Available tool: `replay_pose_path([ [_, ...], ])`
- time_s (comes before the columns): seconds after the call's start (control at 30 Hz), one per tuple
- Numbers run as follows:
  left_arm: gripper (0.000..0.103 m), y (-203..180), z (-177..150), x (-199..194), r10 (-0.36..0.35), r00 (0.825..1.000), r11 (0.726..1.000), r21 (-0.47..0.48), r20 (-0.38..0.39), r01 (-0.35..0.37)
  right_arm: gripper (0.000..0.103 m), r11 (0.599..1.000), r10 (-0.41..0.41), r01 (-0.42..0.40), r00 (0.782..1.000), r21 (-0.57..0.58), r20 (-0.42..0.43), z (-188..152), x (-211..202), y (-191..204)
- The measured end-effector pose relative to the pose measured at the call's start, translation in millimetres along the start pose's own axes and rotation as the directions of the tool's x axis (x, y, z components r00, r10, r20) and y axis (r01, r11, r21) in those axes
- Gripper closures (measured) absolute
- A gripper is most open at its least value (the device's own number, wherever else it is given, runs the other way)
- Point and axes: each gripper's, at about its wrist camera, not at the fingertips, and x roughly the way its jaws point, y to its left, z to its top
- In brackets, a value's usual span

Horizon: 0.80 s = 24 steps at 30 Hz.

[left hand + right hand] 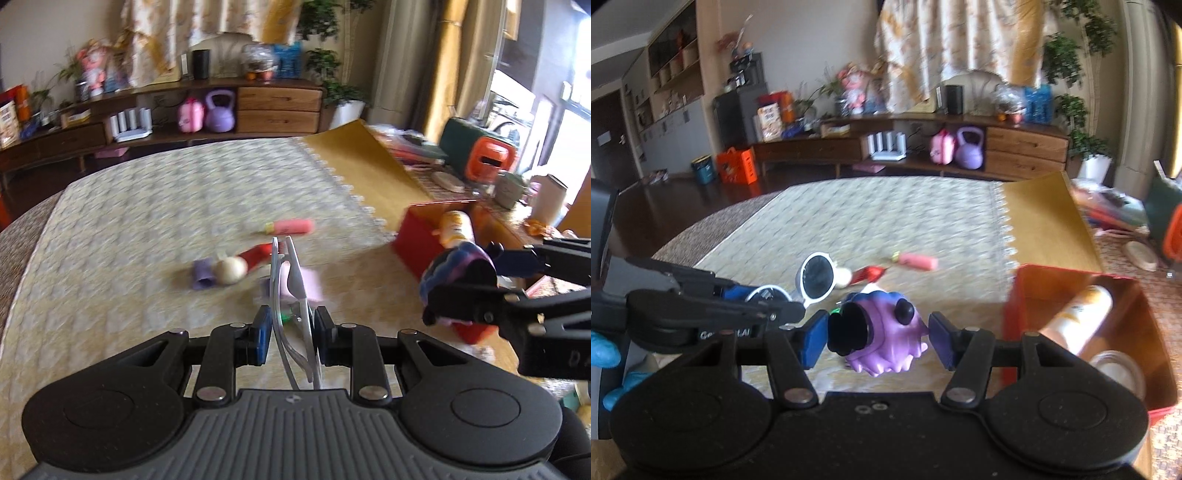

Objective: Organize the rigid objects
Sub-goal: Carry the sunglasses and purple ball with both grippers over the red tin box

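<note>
**Both grippers loaded above the patterned tabletop**

The left gripper (290, 334) is closed narrow on a pair of white-framed sunglasses (290, 291), its blue pads clamping the folded frame edge-on; in the right wrist view the round dark lenses (816, 277) stick out past the gripper's black fingers. The right gripper (879, 332) stands at a middling width and holds a purple spiky toy (886, 332) with black eyes, its blue pads pressed on the toy's two sides. Both held things hang clear of the tabletop (129, 221), which wears a pale yellow patterned cloth.

Toward the right edge of the tabletop stands an open red box (1071, 273). Inside it lie a cream and orange bottle (1078, 317), on its side, and a round clear jar (1115, 369) nearer the camera. The purple toy hangs just left of the box's near-left corner.

Out on the cloth, near its middle, lie a pink tube (291, 227) with a yellow-green tip, a red piece (255, 254), a cream ball (231, 269) and a small purple piece (203, 277), the last three touching or nearly so; blur hides the detail. A blue-gloved hand (604, 352) shows at the left edge of the right wrist view.
</note>
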Motion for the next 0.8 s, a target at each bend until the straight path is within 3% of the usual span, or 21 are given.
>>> replay_pose_path([
  [0.37,0.078,-82.1,17.2,4.1,-0.102,0.995,0.988,0.120,0.004,0.100,0.045,0.990,-0.116,0.112,0.992,0.082,0.056,-7.8,-39.5,-70.3],
  [0.8,0.078,-159.1,37.3,31.7,-0.174,0.984,0.963,0.202,-0.032,0.177,0.045,0.958,-0.246,0.236,0.968,0.161,0.047,-22.8,-53.4,-150.0],
])
